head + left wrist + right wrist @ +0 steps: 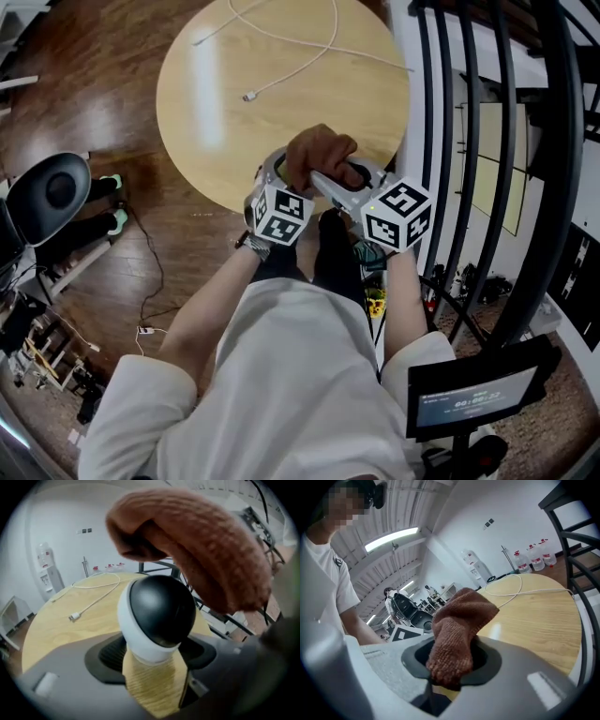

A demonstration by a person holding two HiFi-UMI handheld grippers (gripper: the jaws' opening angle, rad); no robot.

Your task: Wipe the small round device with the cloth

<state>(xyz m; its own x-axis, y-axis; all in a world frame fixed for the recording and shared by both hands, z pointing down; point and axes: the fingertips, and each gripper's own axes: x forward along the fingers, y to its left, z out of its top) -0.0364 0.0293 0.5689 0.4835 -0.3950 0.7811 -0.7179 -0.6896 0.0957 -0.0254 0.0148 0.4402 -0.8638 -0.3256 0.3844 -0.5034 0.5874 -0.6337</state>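
The small round device (157, 618), a white ball with a glossy black face, sits between the jaws of my left gripper (154, 660), which is shut on its white lower part. The brown knitted cloth (201, 550) hangs just above and to the right of the device; whether they touch I cannot tell. My right gripper (450, 667) is shut on the cloth (457, 630), whose bunched end sticks up out of the jaws. In the head view both grippers meet at the table's near edge, left gripper (281, 183) and right gripper (361, 183), under the cloth (319, 155). There the cloth hides the device.
A round wooden table (216, 103) carries a white USB cable (291, 66). A black stair railing (469, 141) runs close on the right. An office chair (52, 192) stands to the left, a small screen (478, 394) at the lower right. Water bottles (532, 559) line the far wall.
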